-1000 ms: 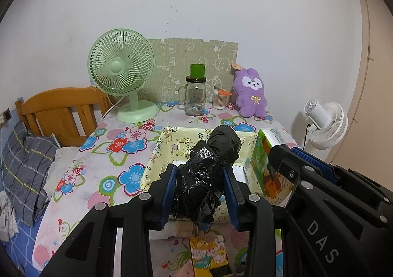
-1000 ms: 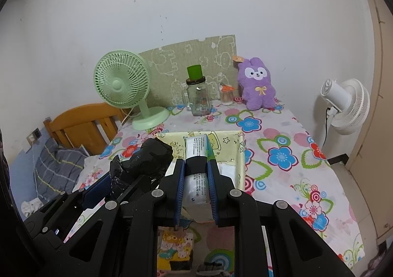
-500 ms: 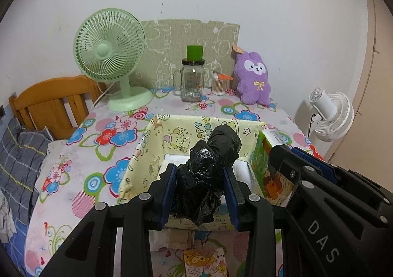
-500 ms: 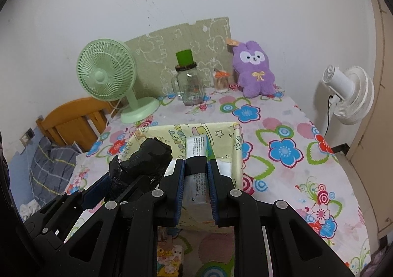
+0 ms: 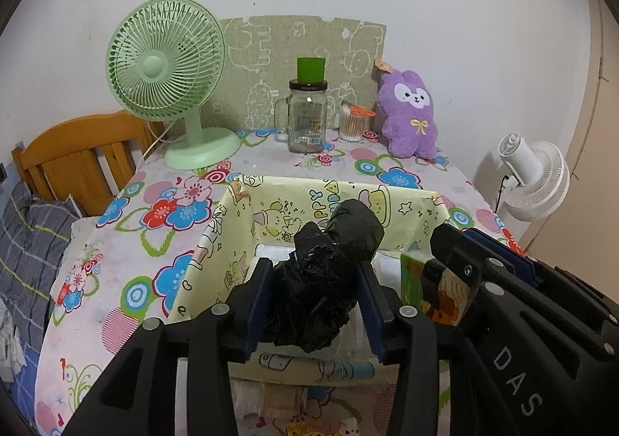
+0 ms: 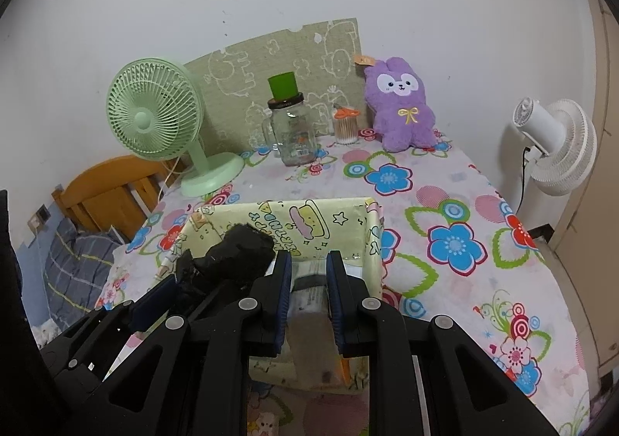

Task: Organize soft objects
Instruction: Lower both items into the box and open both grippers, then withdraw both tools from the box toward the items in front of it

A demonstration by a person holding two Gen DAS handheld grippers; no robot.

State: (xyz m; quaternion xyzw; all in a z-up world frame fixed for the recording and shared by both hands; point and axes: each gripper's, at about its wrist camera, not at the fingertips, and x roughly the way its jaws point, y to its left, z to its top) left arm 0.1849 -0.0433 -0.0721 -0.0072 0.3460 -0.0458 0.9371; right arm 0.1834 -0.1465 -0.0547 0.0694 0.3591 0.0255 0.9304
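My left gripper [image 5: 315, 277] is shut on a crumpled black plastic bag [image 5: 329, 265] and holds it over the yellow cartoon-print box [image 5: 232, 242]. The bag also shows in the right wrist view [image 6: 236, 254]. My right gripper [image 6: 308, 269] holds a white printed pack [image 6: 307, 291] between its fingers, lowered inside the same box [image 6: 373, 246]. In the left wrist view the pack's green and orange side [image 5: 425, 285] shows beside the right gripper's body. White items lie on the box floor.
On the flowered tablecloth [image 6: 445, 204] at the back stand a green fan [image 5: 170, 80], a glass jar with a green cup on top [image 5: 307, 115], a cotton swab pot [image 5: 352, 122] and a purple plush rabbit [image 5: 410, 115]. A white fan [image 6: 553, 142] stands right, a wooden chair [image 5: 77, 161] left.
Both grippers moved forward and down over the box. The white pack has sunk from above the box rim to inside it. The black bag stays gripped.
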